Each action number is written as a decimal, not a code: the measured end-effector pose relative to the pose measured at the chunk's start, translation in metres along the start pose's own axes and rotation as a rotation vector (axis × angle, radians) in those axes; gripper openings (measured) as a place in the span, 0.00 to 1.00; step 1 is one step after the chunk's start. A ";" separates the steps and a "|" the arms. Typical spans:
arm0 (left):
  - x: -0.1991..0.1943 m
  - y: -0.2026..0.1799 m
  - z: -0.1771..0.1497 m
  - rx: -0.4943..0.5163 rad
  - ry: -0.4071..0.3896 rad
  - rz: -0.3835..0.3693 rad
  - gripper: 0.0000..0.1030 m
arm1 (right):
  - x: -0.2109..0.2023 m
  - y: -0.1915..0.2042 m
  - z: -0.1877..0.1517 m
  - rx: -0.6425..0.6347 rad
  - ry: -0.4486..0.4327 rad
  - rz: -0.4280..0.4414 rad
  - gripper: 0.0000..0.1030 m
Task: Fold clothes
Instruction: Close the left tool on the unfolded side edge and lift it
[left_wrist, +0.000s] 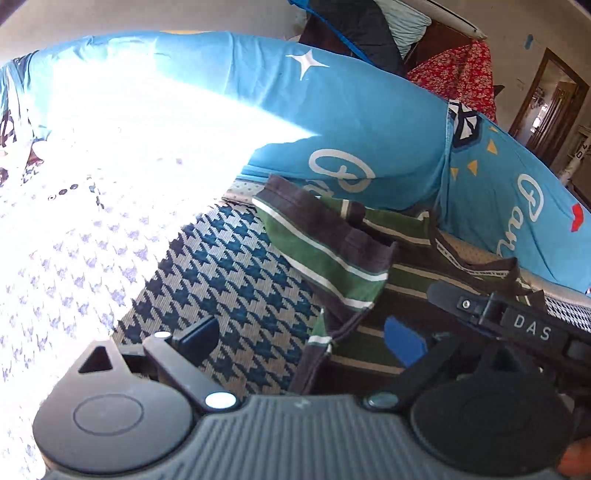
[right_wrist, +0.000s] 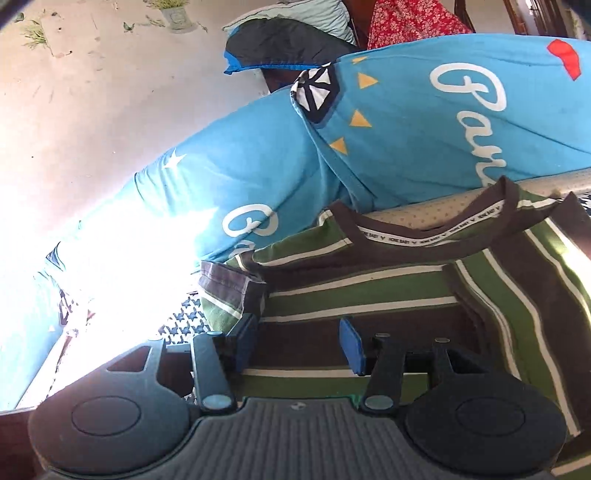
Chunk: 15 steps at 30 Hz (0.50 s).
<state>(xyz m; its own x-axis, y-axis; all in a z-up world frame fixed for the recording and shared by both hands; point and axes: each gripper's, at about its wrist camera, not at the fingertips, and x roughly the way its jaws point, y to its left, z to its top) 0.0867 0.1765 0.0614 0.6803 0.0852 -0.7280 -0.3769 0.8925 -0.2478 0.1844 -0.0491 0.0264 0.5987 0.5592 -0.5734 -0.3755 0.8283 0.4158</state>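
Observation:
A T-shirt (left_wrist: 332, 254) striped green, brown and white lies partly folded on a houndstooth cover (left_wrist: 229, 280). In the left wrist view my left gripper (left_wrist: 301, 338) is open, its jaws wide apart, and a hanging edge of the shirt sits between them. A black arm marked DAS (left_wrist: 528, 326), part of the right gripper, rests on the shirt to the right. In the right wrist view the T-shirt (right_wrist: 369, 291) lies flat with its brown collar toward the far side. My right gripper (right_wrist: 299, 345) hovers open just over its striped body, pinching nothing.
Two blue pillows with white script (left_wrist: 351, 122) (right_wrist: 424, 129) lie along the far edge of the shirt. Behind them are a red floral cloth (left_wrist: 458, 74) and a dark cloth (right_wrist: 280, 44). Strong sunlight washes out the cover on the left. A doorway (left_wrist: 546, 103) is at the far right.

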 end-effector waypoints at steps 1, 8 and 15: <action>0.001 0.002 0.000 -0.011 0.003 0.004 0.94 | 0.004 0.001 0.000 0.004 0.000 0.008 0.48; 0.009 0.015 0.000 -0.088 0.026 0.035 0.94 | 0.035 0.008 -0.003 0.036 0.000 0.066 0.48; 0.019 0.017 -0.004 -0.097 0.056 0.052 0.94 | 0.058 0.018 0.002 0.016 -0.003 0.086 0.48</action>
<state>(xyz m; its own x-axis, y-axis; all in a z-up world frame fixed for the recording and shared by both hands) 0.0908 0.1912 0.0408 0.6233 0.1027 -0.7752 -0.4712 0.8405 -0.2675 0.2139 -0.0024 0.0025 0.5668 0.6282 -0.5331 -0.4142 0.7766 0.4748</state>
